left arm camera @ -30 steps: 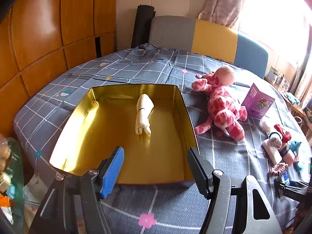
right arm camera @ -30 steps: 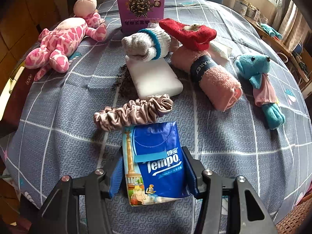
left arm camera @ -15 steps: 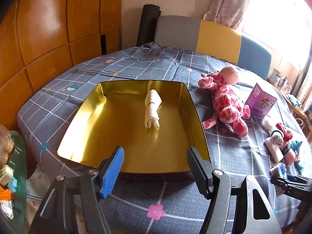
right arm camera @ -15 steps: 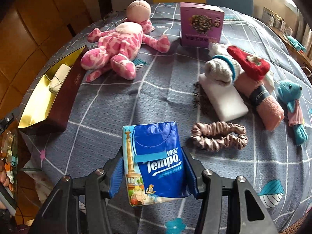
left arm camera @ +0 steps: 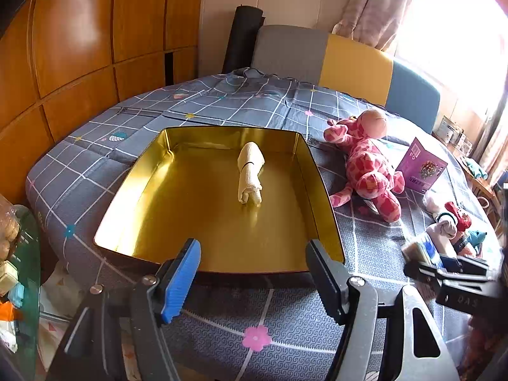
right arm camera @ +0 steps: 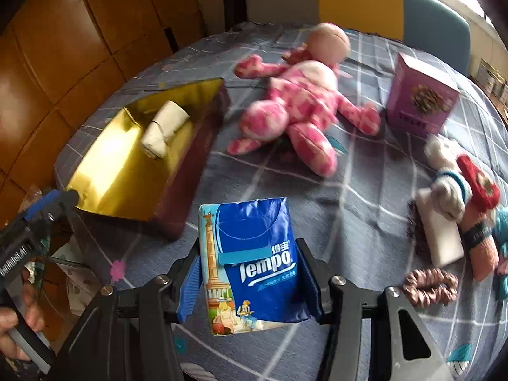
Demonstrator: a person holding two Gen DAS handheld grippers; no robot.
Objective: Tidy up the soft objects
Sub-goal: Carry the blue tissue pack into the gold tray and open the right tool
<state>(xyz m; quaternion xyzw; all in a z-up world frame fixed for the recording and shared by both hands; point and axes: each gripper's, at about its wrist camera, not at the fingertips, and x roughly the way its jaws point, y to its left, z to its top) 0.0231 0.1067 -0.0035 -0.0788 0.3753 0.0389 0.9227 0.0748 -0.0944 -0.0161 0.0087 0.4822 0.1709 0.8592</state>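
Note:
My right gripper (right arm camera: 249, 277) is shut on a blue Tempo tissue pack (right arm camera: 250, 260) and holds it above the tablecloth, right of the gold tin tray (right arm camera: 104, 171). It shows at the right of the left wrist view (left arm camera: 444, 262). My left gripper (left arm camera: 254, 273) is open and empty just before the tray's near rim (left arm camera: 222, 265). A rolled cream cloth (left arm camera: 250, 173) lies in the tray. A pink spotted plush (right arm camera: 298, 108) lies to the right of the tray, also in the left wrist view (left arm camera: 368, 165).
A purple box (right arm camera: 419, 95), rolled white sock (right arm camera: 447, 190), red sock (right arm camera: 479, 184), white pad (right arm camera: 439, 238), pink towel roll (right arm camera: 479, 250), satin scrunchie (right arm camera: 430, 285) and teal plush (right arm camera: 503, 228) lie at right. Chairs (left arm camera: 352, 60) stand behind; a glass side table (left arm camera: 19, 254) at left.
My right gripper has carried the tissue pack left toward the tray, away from the pile of socks and scrunchie. My left gripper has drawn back slightly from the tray.

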